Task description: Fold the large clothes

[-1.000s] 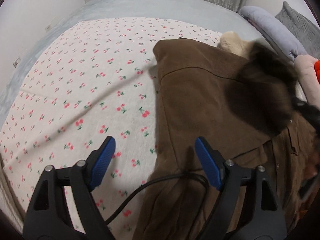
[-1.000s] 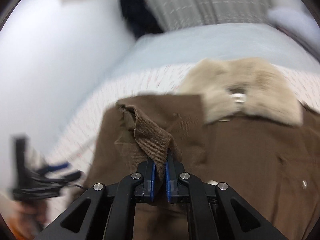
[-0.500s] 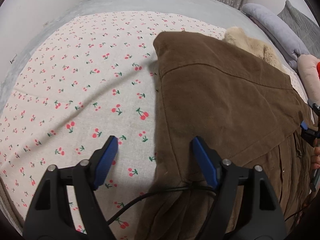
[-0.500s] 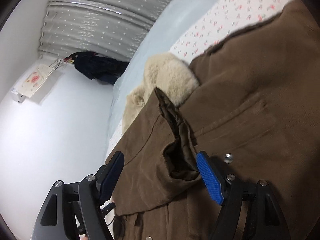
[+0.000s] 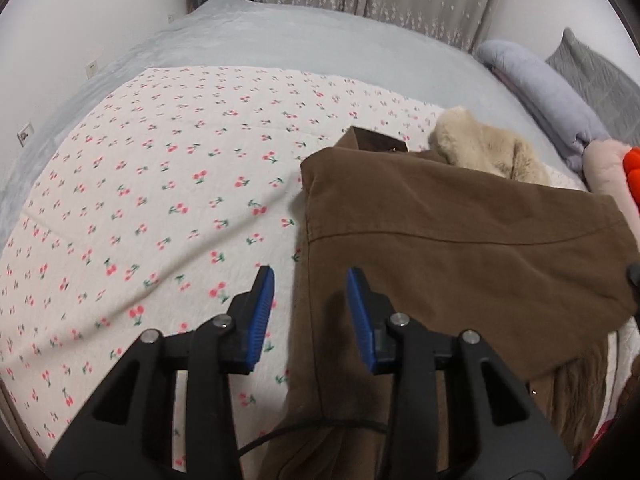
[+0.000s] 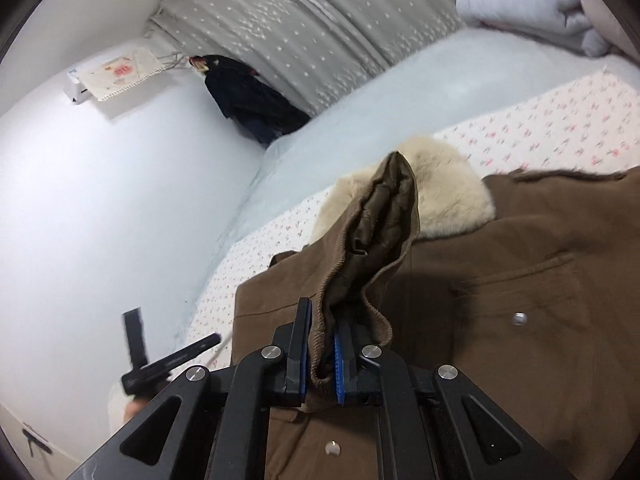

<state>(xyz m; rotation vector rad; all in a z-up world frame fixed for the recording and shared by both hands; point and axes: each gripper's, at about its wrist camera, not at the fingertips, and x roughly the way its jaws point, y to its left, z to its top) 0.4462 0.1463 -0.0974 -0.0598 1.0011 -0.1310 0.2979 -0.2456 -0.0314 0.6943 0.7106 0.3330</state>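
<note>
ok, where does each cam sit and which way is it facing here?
Left wrist: on the left gripper, angled down at the cherry-print sheet and the brown coat edge; its jaws are closing, nothing pinched yet.
Right wrist: on the right gripper, looking across the bed toward the wall and curtain; jaws clamped on the coat's cuff; the other gripper shows low on the left.
Shared: coat, fur collar, sheet, curtain, lilac pillow.

brown coat on cherry-print sheet
</note>
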